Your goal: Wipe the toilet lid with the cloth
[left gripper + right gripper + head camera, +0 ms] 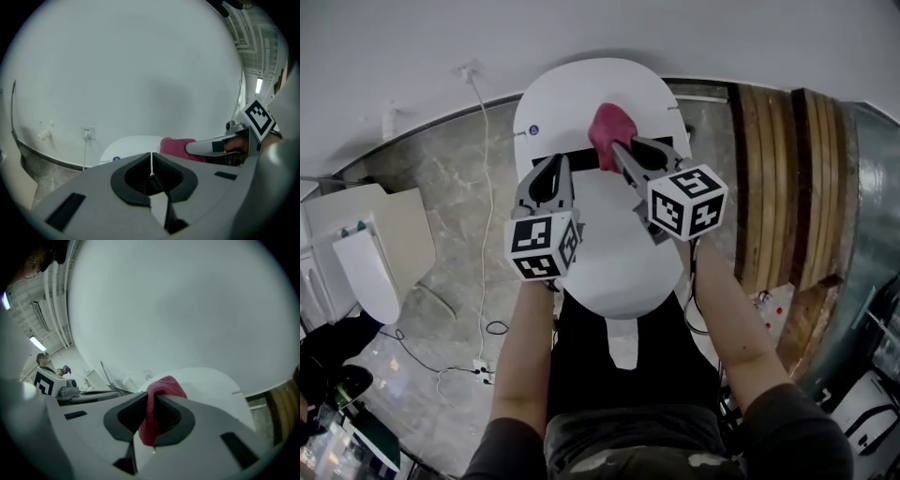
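The white toilet with its closed lid (614, 272) lies below me, its tank top (572, 98) against the wall. A pink-red cloth (608, 131) bunches over the tank end of the lid. My right gripper (622, 148) is shut on the cloth (154, 404), which hangs down between its jaws. My left gripper (559, 161) hovers beside it over the lid, shut with nothing between its jaws (151, 161). In the left gripper view the cloth (176, 146) shows at the tip of the right gripper (191, 148).
A white cable (483, 122) runs from a wall socket (87, 133) down the grey floor to a power strip (481, 368). A white bin-like unit (370, 253) stands left of the toilet. Wooden slats (787, 178) line the right side. The person's dark apron (623, 375) hangs at the lid's near edge.
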`<state>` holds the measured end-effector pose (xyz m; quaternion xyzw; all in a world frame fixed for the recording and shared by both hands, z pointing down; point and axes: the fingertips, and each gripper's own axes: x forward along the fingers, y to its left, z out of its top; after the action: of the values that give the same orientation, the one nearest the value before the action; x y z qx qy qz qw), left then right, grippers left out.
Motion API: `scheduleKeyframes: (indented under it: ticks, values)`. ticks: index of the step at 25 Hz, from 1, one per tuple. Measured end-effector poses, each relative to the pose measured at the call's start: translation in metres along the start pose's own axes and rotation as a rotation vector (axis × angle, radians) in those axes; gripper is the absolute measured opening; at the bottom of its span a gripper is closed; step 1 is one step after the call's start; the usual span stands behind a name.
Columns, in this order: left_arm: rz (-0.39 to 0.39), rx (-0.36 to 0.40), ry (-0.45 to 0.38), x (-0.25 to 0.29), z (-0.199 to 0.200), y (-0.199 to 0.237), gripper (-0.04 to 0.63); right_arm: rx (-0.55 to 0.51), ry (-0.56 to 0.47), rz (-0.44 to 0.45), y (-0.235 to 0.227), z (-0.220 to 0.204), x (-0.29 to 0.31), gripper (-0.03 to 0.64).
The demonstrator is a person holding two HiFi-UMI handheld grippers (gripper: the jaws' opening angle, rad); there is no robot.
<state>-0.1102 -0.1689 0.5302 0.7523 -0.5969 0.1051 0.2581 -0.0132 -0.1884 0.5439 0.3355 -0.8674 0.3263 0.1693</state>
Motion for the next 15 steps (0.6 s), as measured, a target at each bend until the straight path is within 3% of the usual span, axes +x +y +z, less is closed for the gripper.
scheduleKeyframes:
  ticks: [4, 8, 11, 15]
  values:
    - [0.035, -0.024, 0.022, -0.039, -0.011, 0.057, 0.02, -0.009, 0.038, 0.066, 0.075, -0.023, 0.05, 0.041]
    - [0.044, -0.074, 0.066, -0.067, -0.031, 0.097, 0.02, 0.056, 0.064, 0.108, 0.129, -0.04, 0.092, 0.041]
    - [0.028, -0.076, 0.082, -0.07, -0.038, 0.106, 0.02, 0.055, 0.083, 0.105, 0.138, -0.048, 0.111, 0.041]
    - [0.004, -0.063, 0.093, -0.065, -0.045, 0.096, 0.02, 0.043, 0.085, 0.059, 0.112, -0.049, 0.109, 0.041]
